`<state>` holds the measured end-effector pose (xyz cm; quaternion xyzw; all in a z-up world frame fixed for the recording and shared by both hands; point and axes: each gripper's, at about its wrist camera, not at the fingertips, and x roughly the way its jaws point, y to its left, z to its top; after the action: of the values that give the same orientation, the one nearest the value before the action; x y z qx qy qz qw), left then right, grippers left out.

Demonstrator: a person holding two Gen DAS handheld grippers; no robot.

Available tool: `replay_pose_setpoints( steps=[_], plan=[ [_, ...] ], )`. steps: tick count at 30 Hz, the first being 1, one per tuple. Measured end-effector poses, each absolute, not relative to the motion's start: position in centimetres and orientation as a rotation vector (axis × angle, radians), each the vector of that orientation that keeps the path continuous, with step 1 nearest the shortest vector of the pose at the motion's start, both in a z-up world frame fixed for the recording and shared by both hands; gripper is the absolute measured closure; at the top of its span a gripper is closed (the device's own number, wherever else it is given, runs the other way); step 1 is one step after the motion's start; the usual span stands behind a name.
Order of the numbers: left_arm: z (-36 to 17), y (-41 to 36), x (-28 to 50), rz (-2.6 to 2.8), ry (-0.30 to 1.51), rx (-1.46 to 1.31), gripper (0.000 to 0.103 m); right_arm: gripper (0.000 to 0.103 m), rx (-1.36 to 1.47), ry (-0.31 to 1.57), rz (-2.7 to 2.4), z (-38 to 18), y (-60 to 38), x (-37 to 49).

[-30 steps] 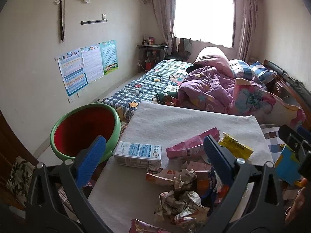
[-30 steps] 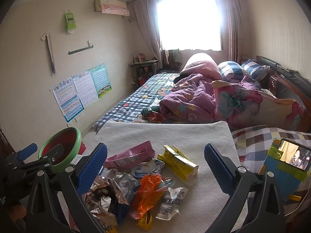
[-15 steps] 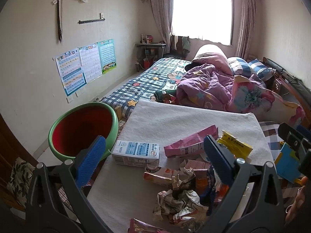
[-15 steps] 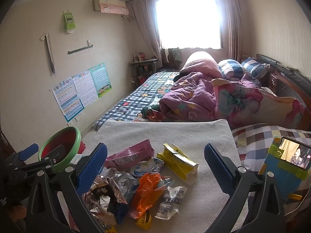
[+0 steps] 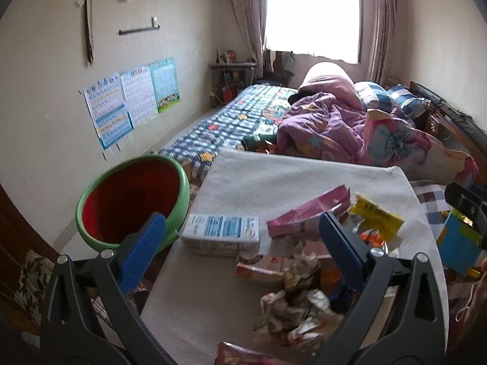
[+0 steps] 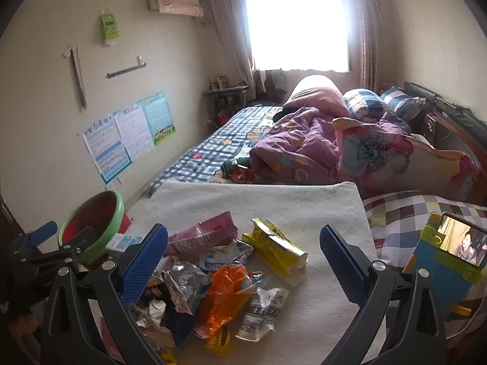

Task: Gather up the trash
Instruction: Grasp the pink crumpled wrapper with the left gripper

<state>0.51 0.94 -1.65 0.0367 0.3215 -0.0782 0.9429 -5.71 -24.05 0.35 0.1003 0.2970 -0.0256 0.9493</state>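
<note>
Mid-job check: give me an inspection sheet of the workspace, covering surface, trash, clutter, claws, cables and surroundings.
Surface: pale towel over the work area, far half bare.
Job's things: white and blue carton, pink bag, yellow packet, orange wrapper, crumpled foil; green bin with red inside at the left edge, nothing seen inside.
Clutter: phone on a blue stand.
Claws: left claw open, holding nothing; right claw open, holding nothing.
Cables: nothing seen.
Surroundings: unmade bed, wall posters, bright window.
</note>
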Motion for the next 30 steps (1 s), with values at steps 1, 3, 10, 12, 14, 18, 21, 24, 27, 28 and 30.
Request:
replay_pose_setpoints(
  steps=[1,3,10,12,14,18,21,24,27,28,30],
  plan=[
    [-1.9,1.5,0.5,-0.161,0.670,0.066,0.004,0.007,0.194,0.618,-0.044,0.1,-24.2,-5.5],
    [-3.0,2.7,0.3,-0.192,0.719,0.046,0.004,0.007,0.183,0.638,-0.034,-0.4,-24.4,-5.4],
    [-7.7,4.8,-2.6,-0.288,0.943,0.026,0.024,0.007,0.222,0.720,0.055,-2.9,-25.5,-5.3],
    [-8.9,4.6,-4.0,-0.307,0.981,0.042,0.024,0.008,0.213,0.740,0.074,-3.4,-25.1,-5.3],
    [-9.7,4.1,-5.1,-0.315,1.006,0.046,0.023,0.008,0.206,0.760,0.094,-3.9,-24.8,-5.2],
    [-11.5,2.6,-6.8,-0.352,1.086,0.017,0.018,0.010,0.201,0.778,0.124,-4.4,-24.4,-5.2],
    [-14.0,0.9,-7.0,-0.352,1.164,0.056,0.019,0.015,0.200,0.791,0.158,-4.8,-24.1,-5.2],
    [-15.1,0.6,-7.1,-0.358,1.184,0.015,0.037,0.022,0.200,0.807,0.206,-5.1,-23.8,-5.3],
    [-14.4,0.6,-7.0,-0.370,1.158,0.000,0.071,0.028,0.195,0.819,0.233,-5.4,-23.6,-5.1],
    [-14.2,0.6,-7.0,-0.361,1.149,0.007,0.077,0.030,0.201,0.823,0.240,-5.5,-23.6,-5.1],
    [-13.6,0.8,-7.0,-0.347,1.129,0.008,0.083,0.036,0.220,0.831,0.260,-5.6,-23.6,-4.8]
  ],
)
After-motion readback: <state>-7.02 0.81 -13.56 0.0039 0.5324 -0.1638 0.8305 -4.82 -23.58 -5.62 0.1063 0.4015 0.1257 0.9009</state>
